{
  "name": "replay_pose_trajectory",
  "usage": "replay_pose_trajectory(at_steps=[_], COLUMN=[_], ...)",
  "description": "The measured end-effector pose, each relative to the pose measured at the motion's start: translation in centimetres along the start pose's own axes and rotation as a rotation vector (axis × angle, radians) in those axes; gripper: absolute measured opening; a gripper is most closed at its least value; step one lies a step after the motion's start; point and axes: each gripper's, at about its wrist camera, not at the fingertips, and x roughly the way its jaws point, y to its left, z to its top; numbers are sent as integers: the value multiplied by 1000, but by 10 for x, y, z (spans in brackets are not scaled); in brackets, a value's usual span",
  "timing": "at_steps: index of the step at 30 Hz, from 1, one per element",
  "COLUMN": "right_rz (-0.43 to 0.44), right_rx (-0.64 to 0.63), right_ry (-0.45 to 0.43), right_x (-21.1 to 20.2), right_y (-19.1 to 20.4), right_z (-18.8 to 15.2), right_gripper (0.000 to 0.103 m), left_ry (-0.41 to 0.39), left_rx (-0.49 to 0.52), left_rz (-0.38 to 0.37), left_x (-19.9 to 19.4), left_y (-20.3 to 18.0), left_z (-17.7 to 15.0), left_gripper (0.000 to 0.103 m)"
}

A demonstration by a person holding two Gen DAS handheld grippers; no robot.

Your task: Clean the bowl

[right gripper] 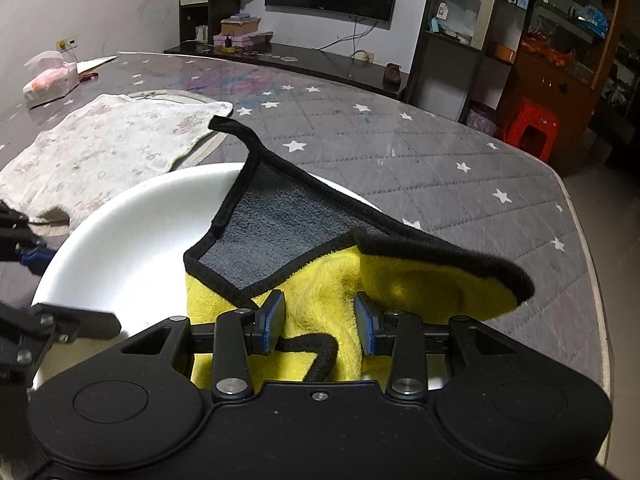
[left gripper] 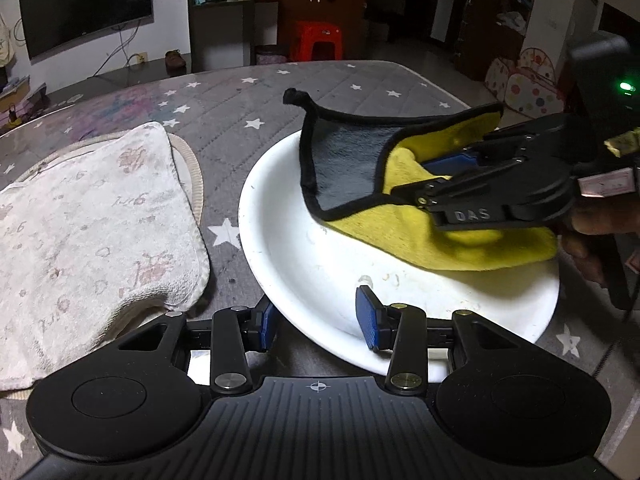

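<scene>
1 view alone shows left gripper (left gripper: 318,322) clamping bowl (left gripper: 304,264).

Both views are dim indoors, lit from overhead, perhaps by one ceiling lamp; the white bowl (left gripper: 304,264) glares brightest; fisheye bending curves the table (right gripper: 440,168) edge and darkens corners; the right gripper (left gripper: 416,184) shows slight motion blur; background shelves stay murky.

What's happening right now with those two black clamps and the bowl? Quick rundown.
Left hand-held gripper clamps bowl rim. Right hand-held gripper grips yellow cloth inside the bowl. White towel beside it, not in the way.
</scene>
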Motion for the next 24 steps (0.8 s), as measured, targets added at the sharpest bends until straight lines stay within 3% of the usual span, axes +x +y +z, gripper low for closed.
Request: replay_pose_trajectory(at_steps=[10, 24], right_rz=[-11, 20], right_rx=[-15, 39], right_ry=[-7, 20], right_x=[4, -17], right_y=[4, 1], right_z=[5, -15], right_gripper=[41, 41], left_ry=[-27, -38], left_rx=[-43, -59], left_rz=[2, 8], left_x=[-22, -26], left_y=[-4, -6], left_z=[-6, -9], left_gripper=[43, 43])
